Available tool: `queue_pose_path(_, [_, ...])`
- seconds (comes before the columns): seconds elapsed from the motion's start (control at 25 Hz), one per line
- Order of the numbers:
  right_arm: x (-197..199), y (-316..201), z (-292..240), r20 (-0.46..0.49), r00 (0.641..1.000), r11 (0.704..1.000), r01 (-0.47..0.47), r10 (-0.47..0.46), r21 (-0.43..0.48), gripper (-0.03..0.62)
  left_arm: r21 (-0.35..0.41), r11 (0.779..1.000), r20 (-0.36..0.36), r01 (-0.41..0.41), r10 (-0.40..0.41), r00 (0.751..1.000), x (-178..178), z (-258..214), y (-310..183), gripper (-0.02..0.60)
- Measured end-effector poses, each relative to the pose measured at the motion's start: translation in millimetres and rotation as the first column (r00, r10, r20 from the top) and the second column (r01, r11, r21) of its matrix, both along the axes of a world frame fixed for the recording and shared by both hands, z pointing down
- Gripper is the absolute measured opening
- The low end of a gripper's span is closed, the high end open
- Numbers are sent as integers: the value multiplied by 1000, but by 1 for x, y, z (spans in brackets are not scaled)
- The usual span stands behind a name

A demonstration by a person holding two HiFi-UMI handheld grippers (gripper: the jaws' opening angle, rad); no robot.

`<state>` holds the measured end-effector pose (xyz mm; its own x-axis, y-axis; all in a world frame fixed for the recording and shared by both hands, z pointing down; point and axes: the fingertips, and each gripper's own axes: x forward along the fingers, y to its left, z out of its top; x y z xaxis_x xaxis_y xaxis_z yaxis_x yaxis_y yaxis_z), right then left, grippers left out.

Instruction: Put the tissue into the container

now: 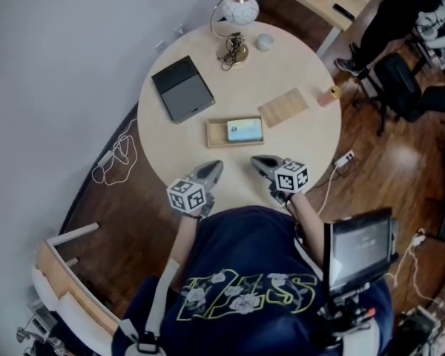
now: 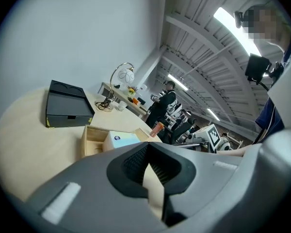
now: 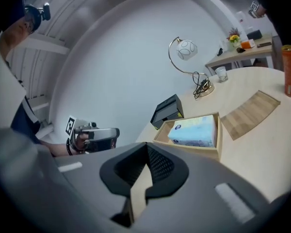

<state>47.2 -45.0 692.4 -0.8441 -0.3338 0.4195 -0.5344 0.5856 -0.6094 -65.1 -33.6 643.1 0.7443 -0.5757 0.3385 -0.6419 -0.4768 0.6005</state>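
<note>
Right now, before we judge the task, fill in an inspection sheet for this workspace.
Surface: round pale wooden table.
Job's things: tissue pack lies inside the open wooden container.
Clutter: flat wooden board, black box, globe lamp, small cup, orange can.
Grippers: left gripper and right gripper both shut, empty, at the near edge.
Cables: lamp cord on table; white cable looped on floor.
Surroundings: wooden floor, person at a desk.

Bright, even light covers the round table [image 1: 245,87]; its shadows are soft. Glare marks the floor [image 1: 400,154] right of the table. Gripper views warp toward dark corners; the tissue [image 3: 194,130] looks sharp.
</note>
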Motion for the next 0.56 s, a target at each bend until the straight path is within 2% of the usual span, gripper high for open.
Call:
queue_pose_path(0.12, [2, 15, 14, -103, 994, 998, 45, -41, 36, -6, -10, 1000, 18, -22, 23, 1000, 3, 7, 13, 6])
queue_pose_path(0.24, [6, 19, 15, -141, 987, 996, 79, -73, 41, -5, -23, 1000, 17, -12, 13, 1000, -2, 11, 16, 5])
queue_pose_path(0.4, [-3, 12, 5, -118, 990, 991, 86, -73, 106, -6, -46, 999, 29, -24, 25, 999, -12, 17, 18, 6])
queue_pose_path(0.56, [-17, -5, -24, -93, 994, 985, 73, -59, 159, -6, -22, 997, 50, -69, 70, 996, -25, 9, 5, 5])
